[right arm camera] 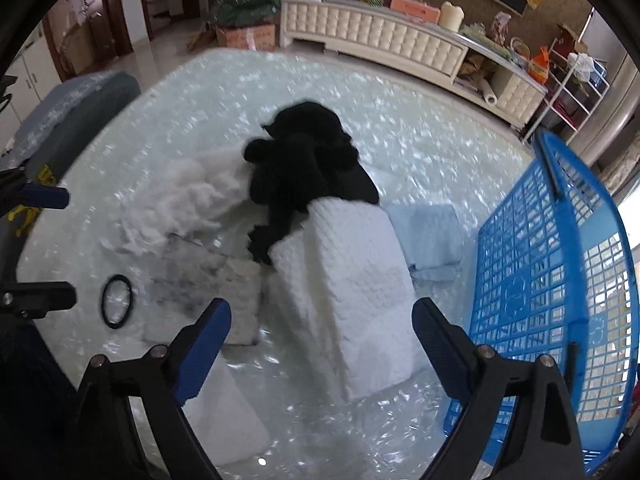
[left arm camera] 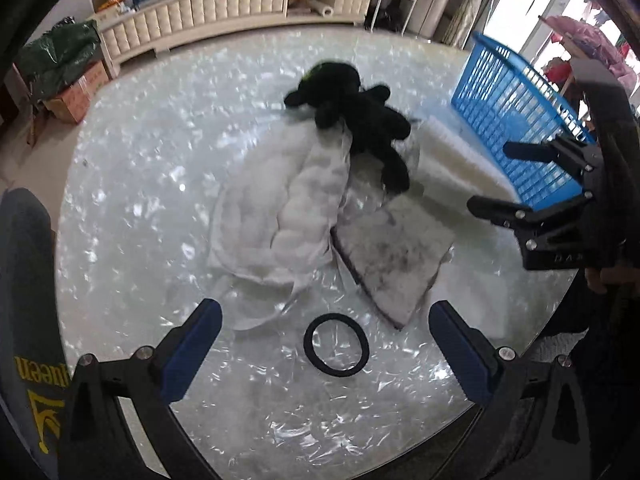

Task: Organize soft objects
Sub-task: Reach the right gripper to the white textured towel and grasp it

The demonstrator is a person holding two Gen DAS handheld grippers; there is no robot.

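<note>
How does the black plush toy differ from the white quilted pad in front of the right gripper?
The black plush toy is dark, fuzzy and irregular with limbs; the white quilted pad is pale, blocky and folded with a stitched grid. The toy lies on top of the pile, one limb draped against the pad; the pad rests on the table. Both are soft, outside the blue basket, and ungripped.
</note>
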